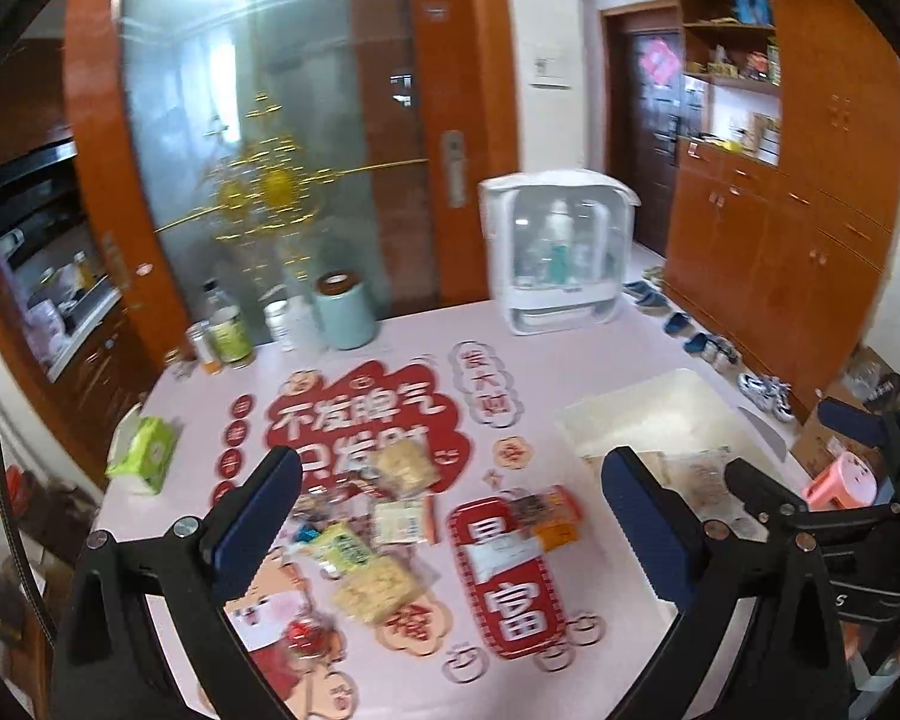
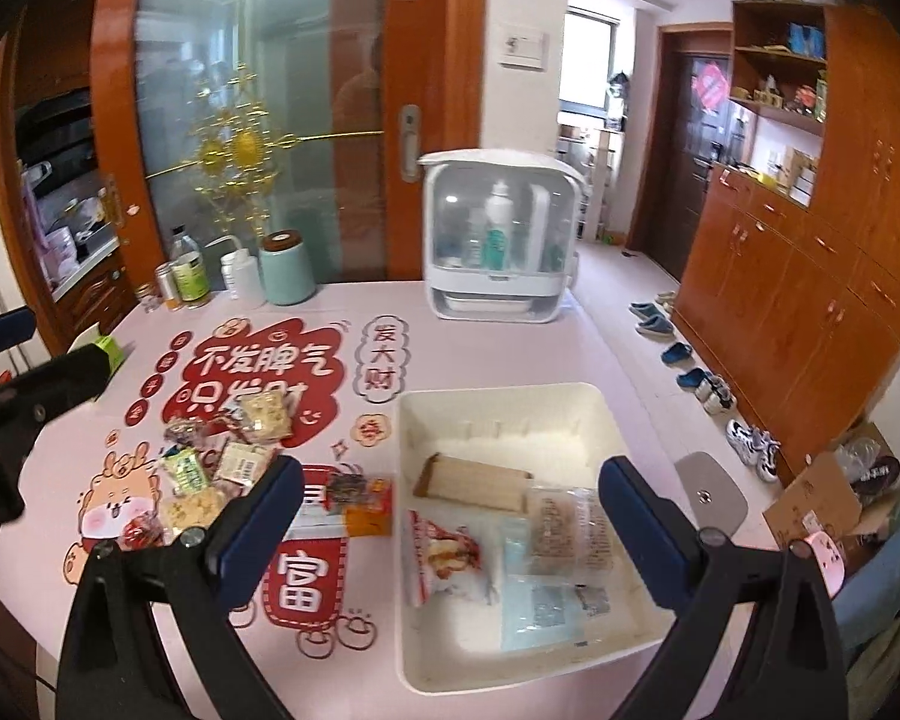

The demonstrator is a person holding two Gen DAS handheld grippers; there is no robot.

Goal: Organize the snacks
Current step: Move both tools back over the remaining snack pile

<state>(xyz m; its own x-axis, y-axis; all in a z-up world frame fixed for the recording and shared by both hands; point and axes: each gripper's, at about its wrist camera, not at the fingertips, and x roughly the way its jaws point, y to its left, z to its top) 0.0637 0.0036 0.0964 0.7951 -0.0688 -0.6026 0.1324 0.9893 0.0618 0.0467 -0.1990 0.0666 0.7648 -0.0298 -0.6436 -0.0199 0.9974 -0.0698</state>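
Note:
A pile of small snack packets (image 1: 360, 534) lies on the pink table; it also shows in the right wrist view (image 2: 222, 468). An orange packet (image 1: 546, 516) lies apart to the right; it shows in the right wrist view (image 2: 360, 498) too. A white bin (image 2: 426, 636) holds several snacks, among them a red-and-white packet (image 2: 450, 558) and a brown box (image 2: 474, 483). My left gripper (image 1: 450, 516) is open and empty above the pile. My right gripper (image 2: 450, 528) is open and empty above the bin. The bin's far rim (image 1: 648, 396) shows in the left wrist view.
At the table's back stand a white clear-fronted cabinet (image 2: 498, 234), a teal canister (image 2: 285, 270) and bottles and jars (image 2: 186, 276). A green tissue pack (image 1: 144, 450) lies at the left edge. Shoes (image 2: 690, 360) line the floor by wooden cupboards (image 2: 810, 276).

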